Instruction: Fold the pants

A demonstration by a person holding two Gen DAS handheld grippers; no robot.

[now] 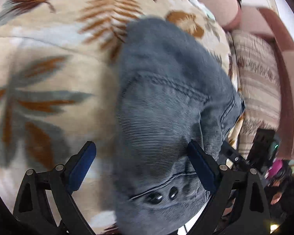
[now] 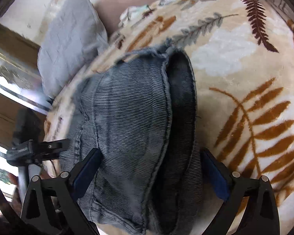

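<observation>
The grey-blue ribbed corduroy pants (image 1: 166, 101) lie bunched in a heap on the fuzzy cream blanket with brown and grey leaves (image 1: 49, 58); the left gripper (image 1: 143, 166) has its jaws wide apart near the waist buttons (image 1: 162, 193); the right gripper (image 2: 152, 168) is spread wide around the folded layers too; neither is pinching cloth; the pants look soft, thick and floppy, so I would grab a firm seam (image 2: 167, 101) or the waistband.

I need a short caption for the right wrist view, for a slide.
Right gripper, jaws wide open, over grey corduroy pants lying on a leaf-patterned blanket.
</observation>
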